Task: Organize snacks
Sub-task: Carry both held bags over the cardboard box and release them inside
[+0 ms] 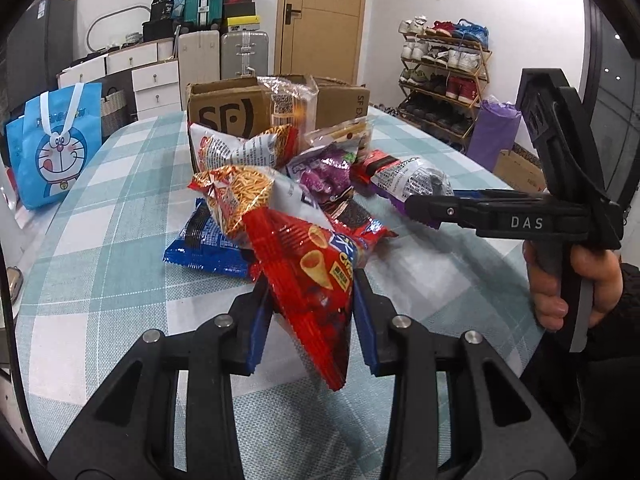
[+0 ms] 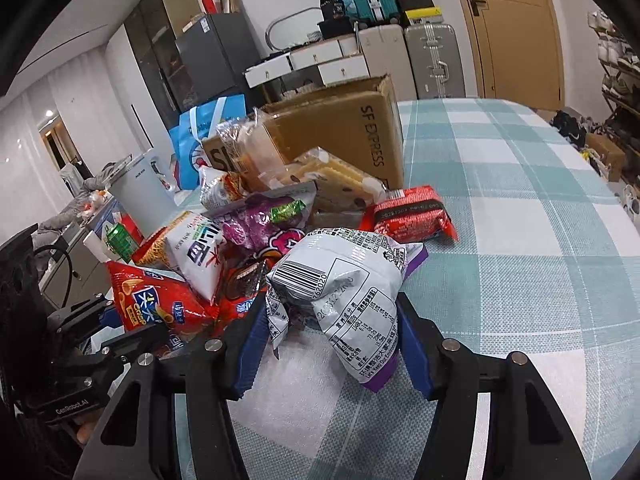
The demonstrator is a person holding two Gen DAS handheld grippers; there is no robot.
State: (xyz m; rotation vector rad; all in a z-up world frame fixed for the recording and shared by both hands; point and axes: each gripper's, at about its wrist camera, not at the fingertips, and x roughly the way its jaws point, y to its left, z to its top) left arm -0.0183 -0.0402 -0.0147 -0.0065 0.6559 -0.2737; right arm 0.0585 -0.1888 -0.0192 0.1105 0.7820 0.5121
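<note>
Snacks (image 1: 280, 184) mostly lie piled before the cardboard box (image 1: 224, 108); left tool (image 1: 312, 320) clamps a red bag (image 1: 312, 280), right tool (image 2: 332, 344) a white bag (image 2: 344, 300).

White walls, wooden door (image 1: 322, 16), shoe rack (image 1: 444, 76).

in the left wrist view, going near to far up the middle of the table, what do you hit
left gripper shut on the red cone snack bag → orange noodle snack bag → white and red crinkled bag → cardboard box → wooden door
</note>
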